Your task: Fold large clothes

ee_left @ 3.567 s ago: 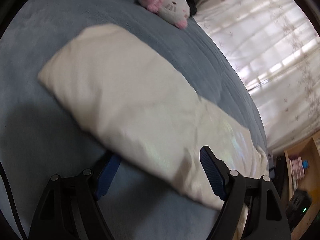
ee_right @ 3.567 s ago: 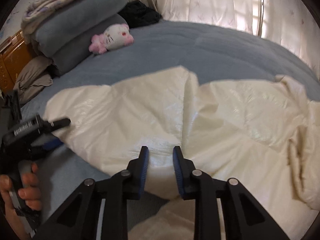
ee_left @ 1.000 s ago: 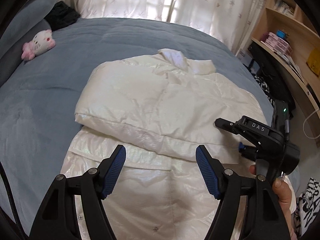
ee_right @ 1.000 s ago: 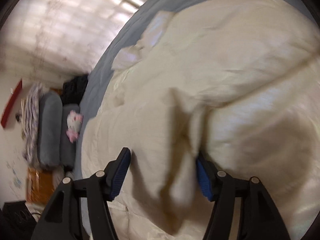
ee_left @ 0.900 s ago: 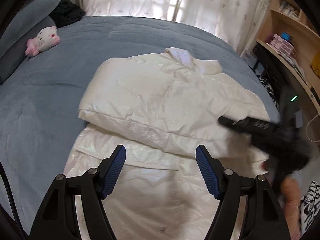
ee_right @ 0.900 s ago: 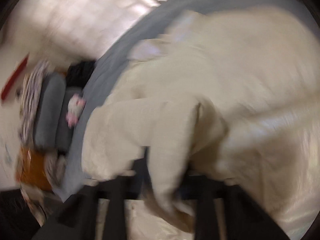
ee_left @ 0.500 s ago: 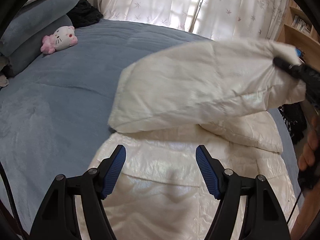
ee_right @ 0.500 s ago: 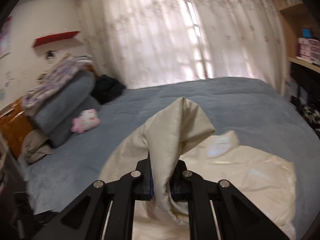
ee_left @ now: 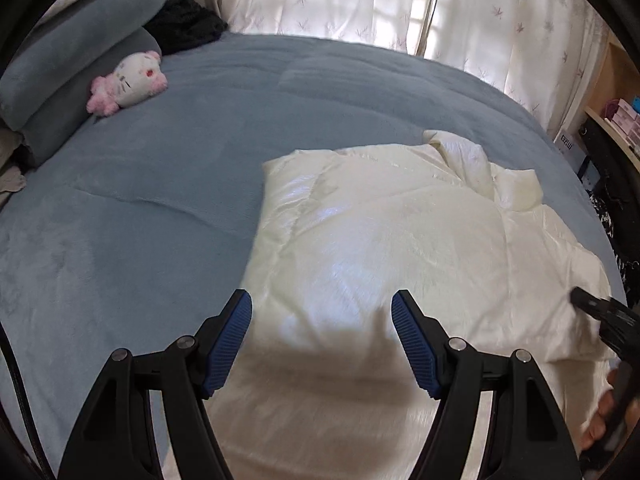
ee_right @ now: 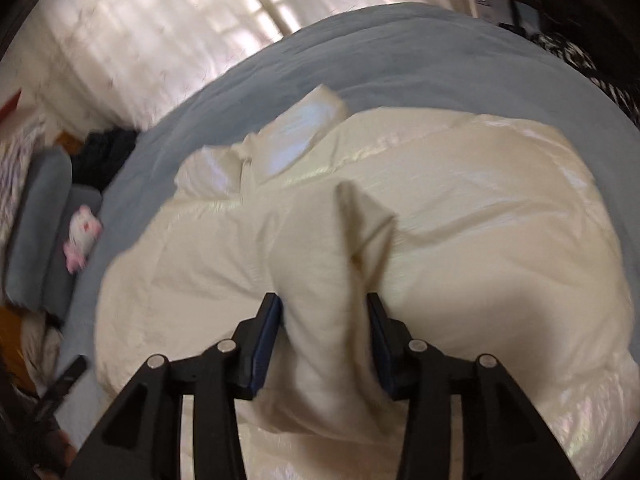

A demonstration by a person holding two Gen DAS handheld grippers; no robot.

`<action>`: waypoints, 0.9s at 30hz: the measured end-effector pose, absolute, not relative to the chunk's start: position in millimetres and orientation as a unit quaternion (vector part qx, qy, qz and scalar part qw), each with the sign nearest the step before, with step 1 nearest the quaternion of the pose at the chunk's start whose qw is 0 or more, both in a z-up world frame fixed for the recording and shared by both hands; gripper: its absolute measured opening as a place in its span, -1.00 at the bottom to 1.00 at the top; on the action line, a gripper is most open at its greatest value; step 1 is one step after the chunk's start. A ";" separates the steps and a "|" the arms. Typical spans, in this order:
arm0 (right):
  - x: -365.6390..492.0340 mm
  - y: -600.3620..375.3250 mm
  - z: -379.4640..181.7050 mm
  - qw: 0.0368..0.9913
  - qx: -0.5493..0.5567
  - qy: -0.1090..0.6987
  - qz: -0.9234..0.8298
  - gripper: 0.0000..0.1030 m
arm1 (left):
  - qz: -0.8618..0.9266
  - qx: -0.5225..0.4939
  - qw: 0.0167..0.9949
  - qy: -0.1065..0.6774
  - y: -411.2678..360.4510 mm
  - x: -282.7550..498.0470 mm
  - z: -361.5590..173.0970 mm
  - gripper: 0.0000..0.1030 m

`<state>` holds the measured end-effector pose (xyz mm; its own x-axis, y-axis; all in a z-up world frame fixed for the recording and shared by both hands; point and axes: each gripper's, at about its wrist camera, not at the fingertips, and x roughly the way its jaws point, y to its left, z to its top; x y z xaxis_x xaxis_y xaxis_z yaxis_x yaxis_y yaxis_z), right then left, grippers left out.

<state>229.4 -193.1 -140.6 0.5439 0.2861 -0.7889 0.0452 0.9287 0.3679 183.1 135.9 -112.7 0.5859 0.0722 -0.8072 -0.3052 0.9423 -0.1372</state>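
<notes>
A puffy fold of the cream jacket [ee_right: 332,264] is caught between the blue ribbed pads of the right gripper [ee_right: 325,312], whose jaws have just been opening again, so whether the fabric is actually pinched can't be told. The left gripper [ee_left: 321,322] is held spread wide with nothing in it, above the jacket's [ee_left: 400,248] shiny, quilted front. The jacket is laid on a bed [ee_left: 140,200] covered in soft blue-grey fleece. A pink-and-white plush toy [ee_left: 128,80] is propped by grey pillows [ee_left: 72,52], and pale patterned curtains [ee_left: 360,0] are lit from behind.
</notes>
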 end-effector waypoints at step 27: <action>274.7 -118.3 -162.0 0.917 -0.074 0.391 0.032 -0.19 | 0.114 -0.081 0.900 0.413 111.3 304.3 -169.3 0.49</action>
<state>274.7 -118.3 -162.0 0.6926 0.0020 -0.7213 -0.1169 0.9871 -0.1095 304.3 111.3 -169.3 0.6327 0.1378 -0.7621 -0.2720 0.9609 -0.0521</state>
